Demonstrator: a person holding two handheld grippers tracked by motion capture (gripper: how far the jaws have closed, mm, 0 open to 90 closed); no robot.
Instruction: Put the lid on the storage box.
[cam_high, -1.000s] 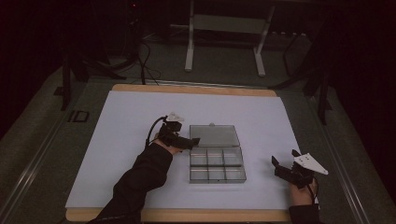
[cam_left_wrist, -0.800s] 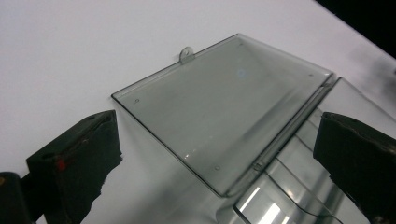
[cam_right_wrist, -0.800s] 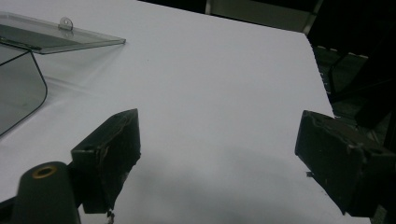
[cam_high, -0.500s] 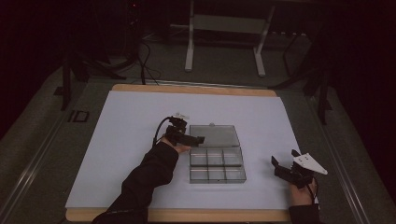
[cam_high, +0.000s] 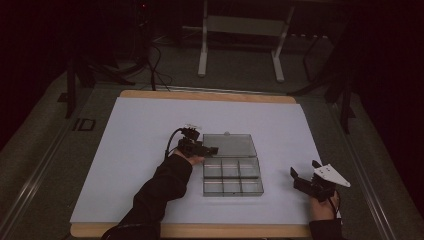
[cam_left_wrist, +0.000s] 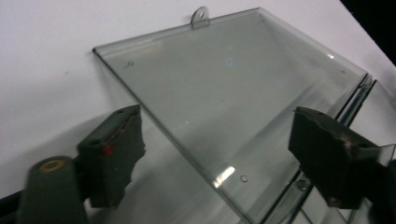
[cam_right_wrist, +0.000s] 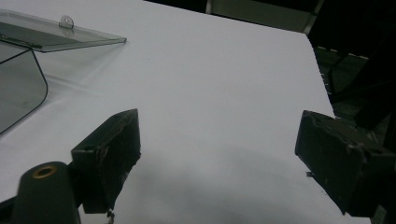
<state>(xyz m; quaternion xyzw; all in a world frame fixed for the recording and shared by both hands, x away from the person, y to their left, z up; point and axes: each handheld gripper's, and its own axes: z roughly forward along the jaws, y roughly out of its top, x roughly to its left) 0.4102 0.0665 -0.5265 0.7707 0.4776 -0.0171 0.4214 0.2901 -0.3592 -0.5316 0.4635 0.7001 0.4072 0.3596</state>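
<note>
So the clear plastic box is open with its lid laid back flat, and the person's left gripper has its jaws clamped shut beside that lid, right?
Not quite: the left gripper is open, jaws wide apart around the lid's edge, as the left gripper view shows. The clear box is indeed open, lid laid back.

Left gripper: open lid lies between its jaws.
Right gripper: bare sheet ahead; box well aside.
</note>
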